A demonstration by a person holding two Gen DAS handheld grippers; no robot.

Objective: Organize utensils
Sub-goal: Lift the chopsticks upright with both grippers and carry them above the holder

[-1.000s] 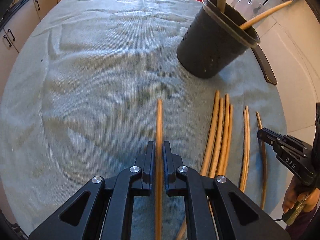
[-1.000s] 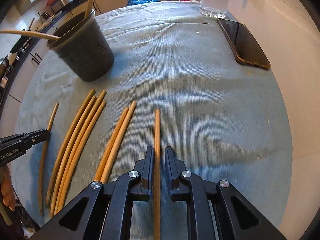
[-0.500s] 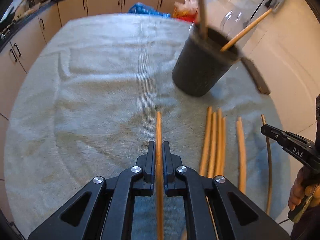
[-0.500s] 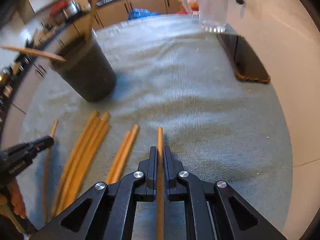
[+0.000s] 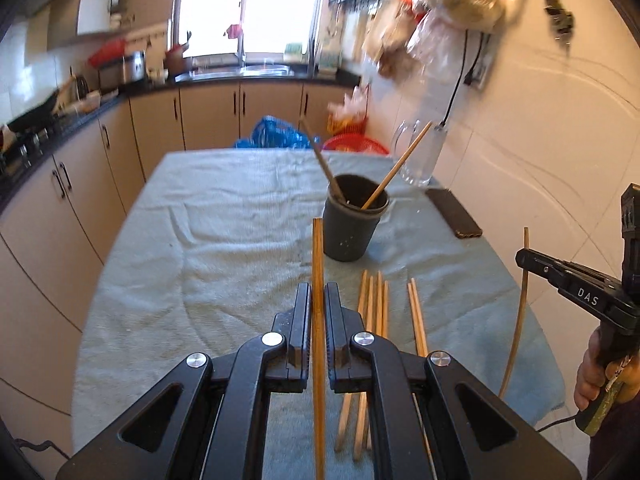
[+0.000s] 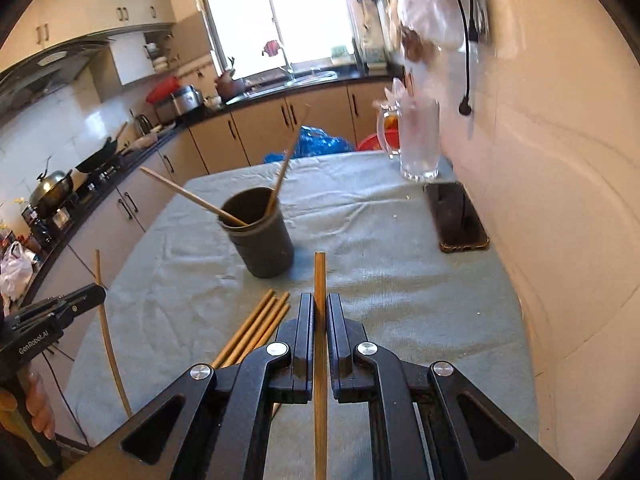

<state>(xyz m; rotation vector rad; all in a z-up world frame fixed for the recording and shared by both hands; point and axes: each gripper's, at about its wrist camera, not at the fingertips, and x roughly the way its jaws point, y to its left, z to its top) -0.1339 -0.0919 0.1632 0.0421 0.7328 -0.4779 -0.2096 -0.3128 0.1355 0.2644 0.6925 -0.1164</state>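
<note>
- Chopsticks (image 5: 374,312) loose on the cloth-covered table (image 5: 200,240) near its front edge; two more inside the dark cup (image 5: 352,220) mid-table.
- Left gripper (image 5: 318,300) clamped on one chopstick (image 5: 318,264), lifted.
- Right gripper (image 6: 320,312) clamped on another chopstick (image 6: 320,280), lifted.

Wrist views — forward, downward, sharing cup (image 5: 352,224)

You are looking into strong daylight: the far window (image 5: 248,8) is blown out to white in both views, and it backlights the kitchen. The wall (image 6: 560,200) on the right glows warm and overexposed. Light falls softly on the table (image 5: 224,240), where the dark cup (image 5: 352,224) casts only a faint shadow. The hanging bags (image 5: 432,12) at top right are smeared by motion blur, as is the glass jug (image 6: 420,140). Fisheye bending curves the cabinets (image 5: 60,216) on the left, and black corners vignette each frame.
</note>
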